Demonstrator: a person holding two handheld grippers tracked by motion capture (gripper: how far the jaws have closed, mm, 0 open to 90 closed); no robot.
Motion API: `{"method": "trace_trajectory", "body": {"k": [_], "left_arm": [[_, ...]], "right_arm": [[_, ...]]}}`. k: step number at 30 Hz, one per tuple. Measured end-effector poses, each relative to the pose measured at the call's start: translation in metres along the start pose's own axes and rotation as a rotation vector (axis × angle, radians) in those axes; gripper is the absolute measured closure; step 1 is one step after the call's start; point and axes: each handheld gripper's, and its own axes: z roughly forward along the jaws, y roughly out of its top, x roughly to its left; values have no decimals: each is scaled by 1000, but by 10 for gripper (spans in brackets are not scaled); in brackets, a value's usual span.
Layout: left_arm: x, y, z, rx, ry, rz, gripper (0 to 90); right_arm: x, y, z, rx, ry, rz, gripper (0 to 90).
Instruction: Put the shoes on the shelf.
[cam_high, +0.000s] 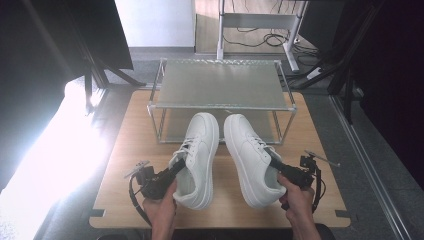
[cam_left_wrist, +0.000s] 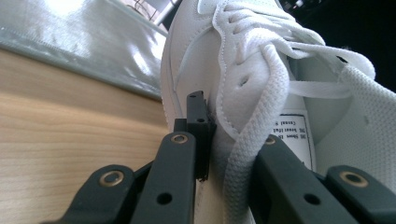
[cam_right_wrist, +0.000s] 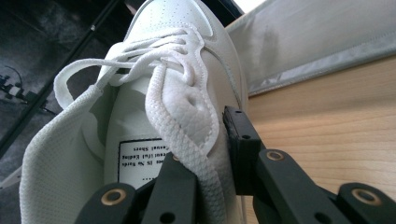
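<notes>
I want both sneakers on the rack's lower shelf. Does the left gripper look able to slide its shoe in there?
Probably yes: the left gripper grips the left shoe, whose toe points at the lower shelf, with nothing between.

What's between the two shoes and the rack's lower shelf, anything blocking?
Nothing visible. The left gripper is shut on the left shoe, the right gripper on the right shoe, toes pointing at the rack. The lower shelf looks bare between the front posts; its middle is hidden behind the toes.
</notes>
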Motion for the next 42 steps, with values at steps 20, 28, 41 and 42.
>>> {"method": "trace_trajectory", "body": {"k": [20, 28, 41, 42], "left_arm": [[-35, 43, 16, -65, -17, 17, 839], [-42, 65, 28, -97, -21, -2, 838], [-46, 96, 56, -114, 3, -27, 837], [-46, 99, 58, -113, 6, -26, 837]], "right_arm": [[35, 30, 6, -113, 33, 26, 823], [47, 49, 19, -142, 18, 18, 823], [58, 85, 42, -167, -13, 32, 821], [59, 88, 44, -168, -16, 36, 821]]}}
